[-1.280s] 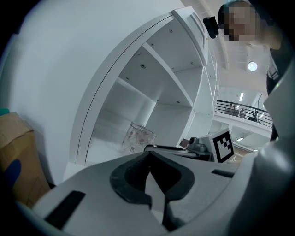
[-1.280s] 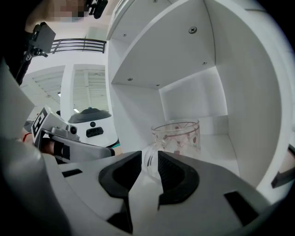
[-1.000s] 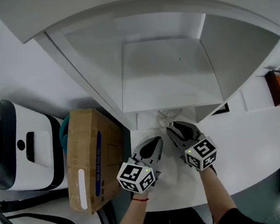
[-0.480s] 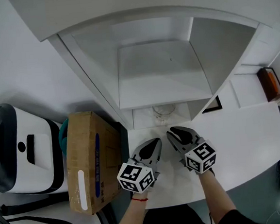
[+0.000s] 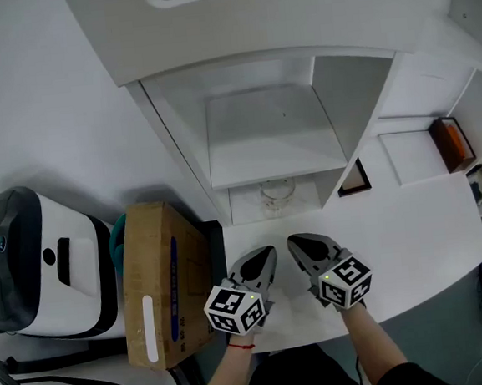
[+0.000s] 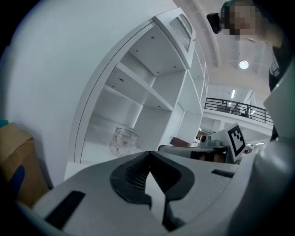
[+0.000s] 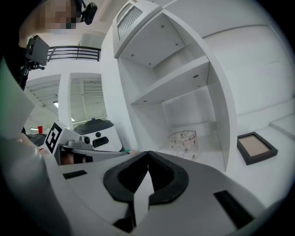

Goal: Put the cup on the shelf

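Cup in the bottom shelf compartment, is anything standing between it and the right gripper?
Nothing visible. Only bare white tabletop lies between the shut right gripper and the glass cup, which stands just inside the open-fronted compartment.

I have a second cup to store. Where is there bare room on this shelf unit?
The middle shelf above the cup is bare from wall to wall. The bottom compartment is tighter, with the cup standing in its middle. The tabletop right of the picture frame is also bare.
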Available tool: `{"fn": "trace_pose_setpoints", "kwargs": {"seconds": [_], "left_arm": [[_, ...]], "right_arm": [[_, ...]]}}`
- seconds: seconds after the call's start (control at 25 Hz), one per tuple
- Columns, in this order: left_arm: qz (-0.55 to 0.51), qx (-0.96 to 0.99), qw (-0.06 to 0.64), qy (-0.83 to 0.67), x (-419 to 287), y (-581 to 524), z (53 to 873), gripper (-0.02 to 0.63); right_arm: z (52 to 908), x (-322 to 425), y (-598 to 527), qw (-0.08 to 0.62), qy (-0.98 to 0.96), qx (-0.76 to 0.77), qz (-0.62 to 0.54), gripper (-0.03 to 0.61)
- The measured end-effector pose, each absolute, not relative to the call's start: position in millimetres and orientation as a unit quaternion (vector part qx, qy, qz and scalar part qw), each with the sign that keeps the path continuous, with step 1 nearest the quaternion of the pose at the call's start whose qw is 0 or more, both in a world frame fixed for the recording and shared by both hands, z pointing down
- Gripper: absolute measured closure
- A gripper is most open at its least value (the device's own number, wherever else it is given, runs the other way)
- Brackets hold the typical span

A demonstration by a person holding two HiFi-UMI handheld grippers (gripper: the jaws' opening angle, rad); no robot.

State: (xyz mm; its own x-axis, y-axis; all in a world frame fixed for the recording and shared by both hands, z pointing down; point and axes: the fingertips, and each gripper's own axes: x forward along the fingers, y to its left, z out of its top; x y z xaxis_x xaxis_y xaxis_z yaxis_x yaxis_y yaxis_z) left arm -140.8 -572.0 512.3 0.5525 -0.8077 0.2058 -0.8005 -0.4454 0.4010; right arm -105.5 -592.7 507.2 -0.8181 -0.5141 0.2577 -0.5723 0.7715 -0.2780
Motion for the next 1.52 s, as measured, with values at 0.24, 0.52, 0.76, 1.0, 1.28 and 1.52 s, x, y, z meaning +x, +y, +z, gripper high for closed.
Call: {"fn": "trace_pose_setpoints", "kwargs": {"seconds": [0.24, 0.52, 0.76, 1.0, 1.28, 1.52], "left_arm": [[-0.02, 0.853, 0.224, -0.471, -140, -553, 489, 0.609], [-0.019, 0.864, 0.211, -0.457, -133, -527, 464, 0.609], [-0.014, 0.875, 0.195, -0.444, -125, -497, 452, 0.608], [-0.025, 0.877, 0.196, -0.439, -123, -468, 442, 0.609], [-0.03, 0.882, 0.187, -0.432, -124, -437, 428, 0.609], [-0.033, 0.885, 0.175, -0.43, -124, -417, 417, 0.609]], "right_arm": [[480, -105, -565, 0.071, -0.938, 0.285, 0.185, 0.574], [461, -109, -523, 0.078, -0.942, 0.271, 0.184, 0.574], [446, -106, -494, 0.082, -0.943, 0.271, 0.173, 0.574], [427, -102, -464, 0.072, -0.942, 0.283, 0.163, 0.574], [411, -100, -429, 0.057, -0.94, 0.299, 0.155, 0.574], [403, -100, -408, 0.038, -0.937, 0.307, 0.161, 0.574]]}}
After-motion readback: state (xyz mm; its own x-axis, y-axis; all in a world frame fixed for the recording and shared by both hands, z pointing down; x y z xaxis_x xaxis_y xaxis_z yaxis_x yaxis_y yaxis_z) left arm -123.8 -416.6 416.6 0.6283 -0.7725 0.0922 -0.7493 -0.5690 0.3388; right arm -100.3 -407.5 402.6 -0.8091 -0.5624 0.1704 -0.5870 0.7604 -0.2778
